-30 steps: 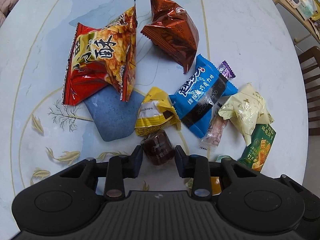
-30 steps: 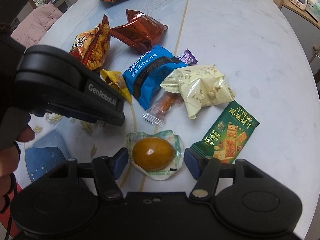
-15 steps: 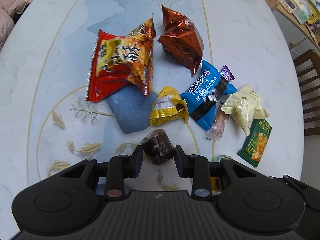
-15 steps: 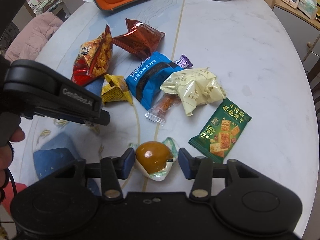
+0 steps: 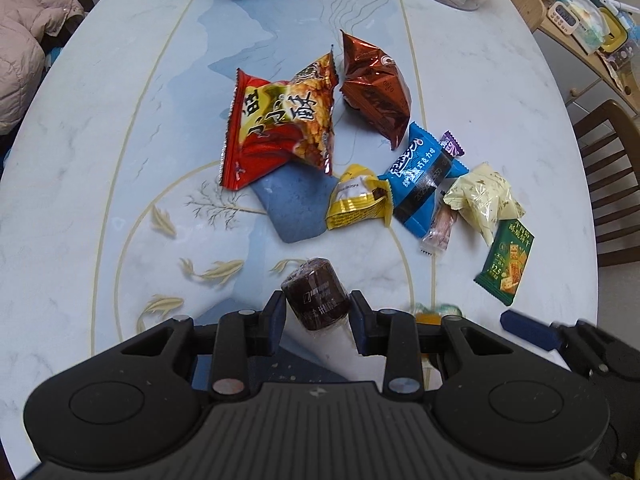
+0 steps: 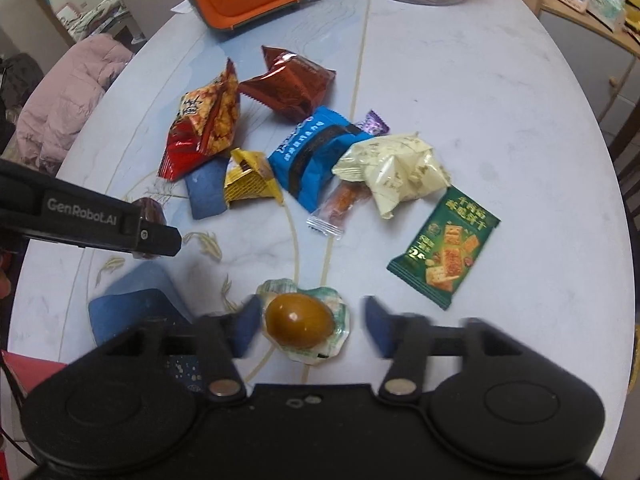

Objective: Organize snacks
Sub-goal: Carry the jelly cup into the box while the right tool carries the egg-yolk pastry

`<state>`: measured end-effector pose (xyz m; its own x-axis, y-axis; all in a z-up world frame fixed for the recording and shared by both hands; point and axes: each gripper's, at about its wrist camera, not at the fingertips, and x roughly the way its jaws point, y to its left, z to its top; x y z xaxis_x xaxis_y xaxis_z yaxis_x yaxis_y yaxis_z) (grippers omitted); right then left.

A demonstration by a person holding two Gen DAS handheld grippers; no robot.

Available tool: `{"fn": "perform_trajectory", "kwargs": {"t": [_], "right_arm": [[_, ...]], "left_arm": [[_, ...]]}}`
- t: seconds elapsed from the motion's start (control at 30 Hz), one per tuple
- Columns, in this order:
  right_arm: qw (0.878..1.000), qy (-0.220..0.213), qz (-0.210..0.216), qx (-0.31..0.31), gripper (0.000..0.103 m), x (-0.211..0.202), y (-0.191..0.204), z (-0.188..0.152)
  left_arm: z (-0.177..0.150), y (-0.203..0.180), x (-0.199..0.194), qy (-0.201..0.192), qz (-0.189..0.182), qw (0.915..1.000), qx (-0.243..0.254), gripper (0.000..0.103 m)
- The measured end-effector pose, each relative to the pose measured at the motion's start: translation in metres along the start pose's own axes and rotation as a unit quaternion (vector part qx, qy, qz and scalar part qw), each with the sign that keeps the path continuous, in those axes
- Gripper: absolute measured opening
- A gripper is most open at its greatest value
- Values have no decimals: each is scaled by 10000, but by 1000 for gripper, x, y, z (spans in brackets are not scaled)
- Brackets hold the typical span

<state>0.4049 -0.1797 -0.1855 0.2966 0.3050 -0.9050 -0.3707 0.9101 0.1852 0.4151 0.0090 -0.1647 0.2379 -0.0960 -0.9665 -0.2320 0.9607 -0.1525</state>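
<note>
Left wrist: left gripper point(image 5: 318, 314) clamping dark brown wrapped snack point(image 5: 316, 300), lifted off table point(image 5: 80, 160) | right gripper point(image 6: 306, 326) jaws opening, egg pack point(image 6: 304, 322) sitting loose between them | snack pile point(image 6: 316, 152) at 12 o'clock

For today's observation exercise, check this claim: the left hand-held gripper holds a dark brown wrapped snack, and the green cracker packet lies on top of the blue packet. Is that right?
Not quite. The left hand-held gripper does hold the dark brown wrapped snack, but the green cracker packet lies flat on the table, apart from the blue packet. The right wrist view shows it best.
</note>
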Motion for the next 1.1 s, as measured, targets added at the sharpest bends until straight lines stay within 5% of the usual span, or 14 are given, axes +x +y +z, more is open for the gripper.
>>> {"fn": "perform_trajectory", "kwargs": {"t": [0.27, 0.5, 0.7, 1.1], "right_arm": [[9991, 352, -45, -221, 73, 36, 8, 2], [9983, 369, -189, -411, 60, 43, 15, -1], [9992, 286, -124, -265, 47, 35, 12, 0], [9996, -175, 161, -143, 46, -29, 24, -5]], "left_arm": [[-2, 7, 3, 25, 7, 10000, -69, 33], [-2, 11, 4, 41, 14, 9999, -105, 33], [-2, 14, -2, 2, 18, 9999, -115, 33], [-16, 21, -45, -214, -62, 9998, 18, 33]]}}
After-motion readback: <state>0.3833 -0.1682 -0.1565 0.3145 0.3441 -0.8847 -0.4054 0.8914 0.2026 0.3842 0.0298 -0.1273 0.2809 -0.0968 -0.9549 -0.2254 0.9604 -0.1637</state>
